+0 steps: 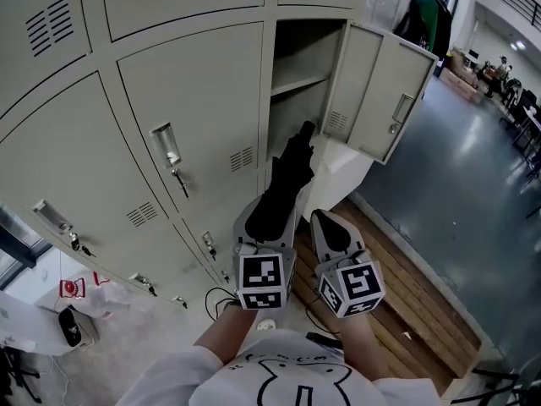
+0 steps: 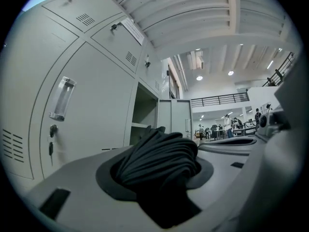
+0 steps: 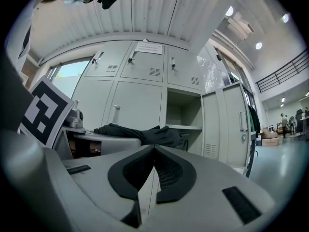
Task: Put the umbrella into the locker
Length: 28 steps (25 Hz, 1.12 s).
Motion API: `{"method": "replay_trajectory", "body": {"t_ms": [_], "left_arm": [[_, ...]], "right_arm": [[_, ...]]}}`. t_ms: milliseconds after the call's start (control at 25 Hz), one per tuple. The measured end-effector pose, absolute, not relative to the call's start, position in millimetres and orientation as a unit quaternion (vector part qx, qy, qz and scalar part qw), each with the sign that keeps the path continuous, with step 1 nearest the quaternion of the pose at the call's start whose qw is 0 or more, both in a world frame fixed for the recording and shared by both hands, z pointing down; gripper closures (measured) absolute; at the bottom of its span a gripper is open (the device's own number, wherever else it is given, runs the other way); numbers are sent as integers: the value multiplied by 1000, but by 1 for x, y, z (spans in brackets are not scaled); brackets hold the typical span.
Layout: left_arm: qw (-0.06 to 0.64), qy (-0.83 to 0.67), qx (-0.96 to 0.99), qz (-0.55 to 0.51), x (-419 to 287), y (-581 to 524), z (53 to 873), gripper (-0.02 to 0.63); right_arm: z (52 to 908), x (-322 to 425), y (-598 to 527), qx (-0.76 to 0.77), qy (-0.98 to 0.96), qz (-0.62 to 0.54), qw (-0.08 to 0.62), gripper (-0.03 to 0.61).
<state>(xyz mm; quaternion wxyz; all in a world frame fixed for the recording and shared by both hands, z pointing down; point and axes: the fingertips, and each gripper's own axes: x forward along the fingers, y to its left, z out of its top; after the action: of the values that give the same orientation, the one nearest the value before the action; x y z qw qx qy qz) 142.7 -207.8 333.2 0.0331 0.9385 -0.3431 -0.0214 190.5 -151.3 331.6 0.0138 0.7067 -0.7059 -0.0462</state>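
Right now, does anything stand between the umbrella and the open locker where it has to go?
Nothing visible does. The left gripper holds the umbrella pointing at the open locker. Its door is swung aside to the right, and the space under the shelf looks free.

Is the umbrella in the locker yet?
Out: the umbrella, held by the left gripper, lies mostly before the open locker.

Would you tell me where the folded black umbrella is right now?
At the head view's centre, the folded black umbrella is held in the left gripper, its tip just before the open grey locker.
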Motion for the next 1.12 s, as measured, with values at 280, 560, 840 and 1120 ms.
{"method": "replay_trajectory", "body": {"t_ms": [280,560,840,1120], "left_arm": [[50,-355,933,-2,177,-251,352,380],[68,-386,920,21,207,-280,364,380],[74,-424,902,31,237,-298,373,380],[77,-485,871,32,269,-320,384,380]], "right_arm": [[354,222,-184,712,-702,-17,19,552],[355,250,-213,710,-704,-10,18,552],[354,284,-236,689,-724,-9,12,552],[368,320,-260,643,-766,8,19,552]]}}
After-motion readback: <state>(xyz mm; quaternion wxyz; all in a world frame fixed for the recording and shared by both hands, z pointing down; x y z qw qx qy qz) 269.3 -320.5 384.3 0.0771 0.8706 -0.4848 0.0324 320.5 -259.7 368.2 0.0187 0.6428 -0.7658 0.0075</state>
